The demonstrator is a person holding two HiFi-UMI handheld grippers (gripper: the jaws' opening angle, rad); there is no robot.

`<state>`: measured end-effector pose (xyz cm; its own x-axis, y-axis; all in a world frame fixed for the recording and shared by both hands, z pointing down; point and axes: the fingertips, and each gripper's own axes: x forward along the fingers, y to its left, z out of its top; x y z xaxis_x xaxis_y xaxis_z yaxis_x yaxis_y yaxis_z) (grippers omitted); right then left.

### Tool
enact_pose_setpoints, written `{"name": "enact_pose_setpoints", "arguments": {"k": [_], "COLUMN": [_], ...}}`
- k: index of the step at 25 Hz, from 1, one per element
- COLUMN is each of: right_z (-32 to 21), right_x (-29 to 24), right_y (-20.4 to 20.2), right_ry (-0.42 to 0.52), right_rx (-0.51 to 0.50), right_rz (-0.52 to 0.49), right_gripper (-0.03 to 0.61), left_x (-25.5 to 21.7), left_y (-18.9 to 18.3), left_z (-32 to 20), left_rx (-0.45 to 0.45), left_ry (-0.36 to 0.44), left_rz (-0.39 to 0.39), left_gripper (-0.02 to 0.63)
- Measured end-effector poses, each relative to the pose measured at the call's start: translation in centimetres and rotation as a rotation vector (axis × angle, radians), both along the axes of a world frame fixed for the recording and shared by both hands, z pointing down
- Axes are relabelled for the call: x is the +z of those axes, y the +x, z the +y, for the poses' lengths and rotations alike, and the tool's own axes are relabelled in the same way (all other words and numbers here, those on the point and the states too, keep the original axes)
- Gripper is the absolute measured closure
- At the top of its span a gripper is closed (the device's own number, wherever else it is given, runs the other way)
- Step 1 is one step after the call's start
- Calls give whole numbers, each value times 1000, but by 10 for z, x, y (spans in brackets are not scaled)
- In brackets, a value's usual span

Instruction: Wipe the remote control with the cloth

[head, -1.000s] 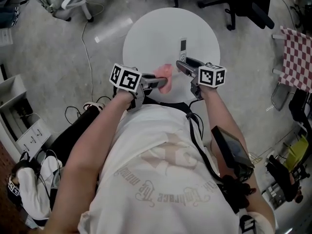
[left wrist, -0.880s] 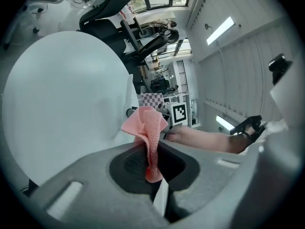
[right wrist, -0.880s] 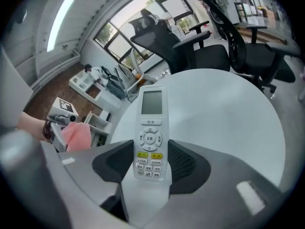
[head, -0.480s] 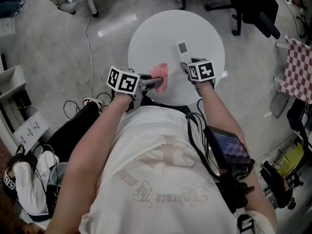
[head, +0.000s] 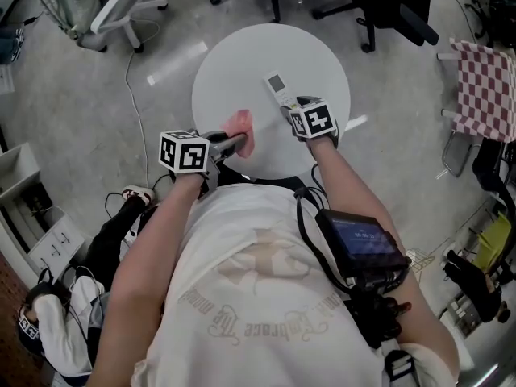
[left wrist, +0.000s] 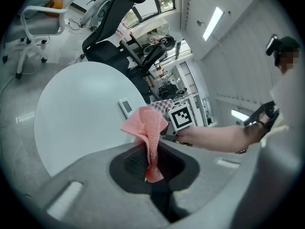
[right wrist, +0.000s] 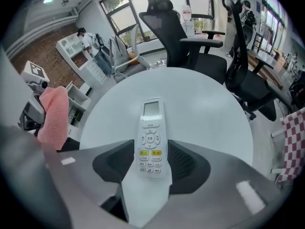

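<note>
Round white table [head: 242, 63] fills the middle, the person standing at its near edge. Beyond the far edge, two black office chairs [head: 387, 6], and a white chair [head: 121, 6] off to the far left.

Over to the left gripper [head: 232, 142], at the near-left part of the table, its tips over the table's near edge. Its jaws are closed tight on the pink cloth [left wrist: 147, 132], and you can see that clearly in the left gripper view. The cloth is pinched at its lower end and stands up bunched above the pads, clear of the tabletop.

Now the right gripper [right wrist: 151, 165], near-right of centre and pointing steeply down. Its jaws stand apart, one on either side of the near end of the remote control [right wrist: 151, 142]. The pads sit just beside the remote's edges, with no squeeze visible.

The remote control itself lies flat on the table, face up, its screen at the far end. It sits just right of the cloth, and the two are apart.
</note>
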<state>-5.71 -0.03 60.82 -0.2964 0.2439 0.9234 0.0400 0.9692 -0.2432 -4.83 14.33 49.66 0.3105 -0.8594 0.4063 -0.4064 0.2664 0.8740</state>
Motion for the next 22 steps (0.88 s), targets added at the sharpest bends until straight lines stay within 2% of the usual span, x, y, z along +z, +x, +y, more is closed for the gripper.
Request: {"name": "enact_pose_setpoints", "arguments": {"k": [3, 10, 14, 22], "right_z": [-5, -27, -30, -19], "right_x": [-20, -76, -108, -170], "right_y": [-2, 16, 27, 47], "right_ry": [-22, -78, -98, -97], "right_rx": [57, 228, 236, 134], "right_rz": [-83, -304, -427, -641], "right_gripper": [392, 565, 575, 572], "left_x": [-3, -20, -34, -60], "left_y": [-1, 9, 9, 9], "left_z": [-3, -20, -27, -26], "left_rx": [9, 4, 1, -41], "left_ry": [6, 53, 80, 106], "left_rz": [-30, -71, -145, -362], "left_gripper": [592, 592, 592, 592]}}
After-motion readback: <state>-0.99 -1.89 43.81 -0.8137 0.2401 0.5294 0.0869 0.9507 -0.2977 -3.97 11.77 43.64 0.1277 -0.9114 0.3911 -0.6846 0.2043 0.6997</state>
